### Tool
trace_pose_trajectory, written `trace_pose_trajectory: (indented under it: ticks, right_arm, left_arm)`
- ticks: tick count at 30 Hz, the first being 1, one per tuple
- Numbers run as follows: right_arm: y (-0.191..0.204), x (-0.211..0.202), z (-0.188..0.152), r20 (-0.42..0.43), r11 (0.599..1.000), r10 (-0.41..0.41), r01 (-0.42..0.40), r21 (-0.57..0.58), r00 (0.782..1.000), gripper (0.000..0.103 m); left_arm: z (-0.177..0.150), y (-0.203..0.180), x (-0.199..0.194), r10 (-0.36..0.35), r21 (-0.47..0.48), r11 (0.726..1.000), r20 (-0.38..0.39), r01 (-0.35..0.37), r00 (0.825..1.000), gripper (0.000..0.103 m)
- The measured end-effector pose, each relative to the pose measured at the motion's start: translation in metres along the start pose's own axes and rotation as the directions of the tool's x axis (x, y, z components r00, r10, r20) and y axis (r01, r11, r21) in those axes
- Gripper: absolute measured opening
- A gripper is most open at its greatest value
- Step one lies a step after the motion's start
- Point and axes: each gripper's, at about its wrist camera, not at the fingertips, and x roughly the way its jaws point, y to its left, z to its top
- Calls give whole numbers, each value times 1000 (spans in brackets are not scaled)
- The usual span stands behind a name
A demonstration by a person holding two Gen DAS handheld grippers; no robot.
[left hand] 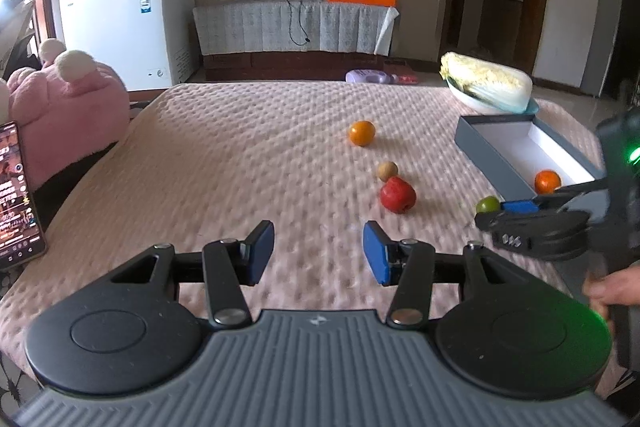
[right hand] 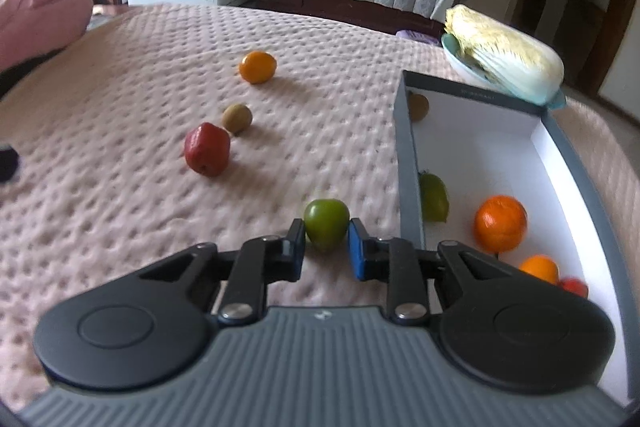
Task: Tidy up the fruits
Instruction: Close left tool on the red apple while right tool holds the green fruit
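Note:
My right gripper (right hand: pixel 325 245) is shut on a green fruit (right hand: pixel 325 229), low over the pink bedspread just left of the grey box (right hand: pixel 408 167); the same fruit (left hand: pixel 487 204) shows in the left wrist view. In the box lie a large orange (right hand: pixel 500 223), a smaller orange (right hand: pixel 540 269), a red fruit (right hand: pixel 574 286), a green fruit (right hand: pixel 434 197) and a brown fruit (right hand: pixel 418 106). On the cover lie a red apple (right hand: pixel 207 149), a brown fruit (right hand: pixel 237 118) and an orange (right hand: pixel 258 67). My left gripper (left hand: pixel 319 253) is open and empty above the cover, short of the apple (left hand: pixel 397 194).
A napa cabbage (right hand: pixel 508 57) in a bowl sits behind the box. A pink plush toy (left hand: pixel 68 107) and a phone (left hand: pixel 18 195) are at the left edge. A white freezer (left hand: pixel 124 19) and a TV cabinet stand beyond the bed.

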Motion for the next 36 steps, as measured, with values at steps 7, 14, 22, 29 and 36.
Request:
trace_pose_trajectory:
  ticks: [7, 14, 22, 29, 36]
  right_arm:
    - [-8, -26, -5, 34, 997, 77, -78, 25, 996, 26]
    - [-22, -38, -9, 54, 994, 97, -99, 42, 994, 26]
    - [-38, -43, -10, 58, 991, 110, -114, 69, 992, 26]
    - [-37, -44, -9, 63, 989, 126, -130, 70, 990, 26]
    - [-32, -39, -8, 53, 987, 137, -140, 73, 989, 26]
  left_arm:
    - [5, -30, 24, -26, 22, 999, -22, 27, 999, 56]
    - [20, -62, 74, 21, 40, 999, -22, -20, 1000, 56]
    - [25, -81, 116, 15, 27, 1000, -54, -14, 998, 56]
    - [21, -87, 139, 13, 31, 999, -92, -10, 996, 40]
    - [20, -82, 138, 0, 28, 1000, -90, 2, 996, 39]
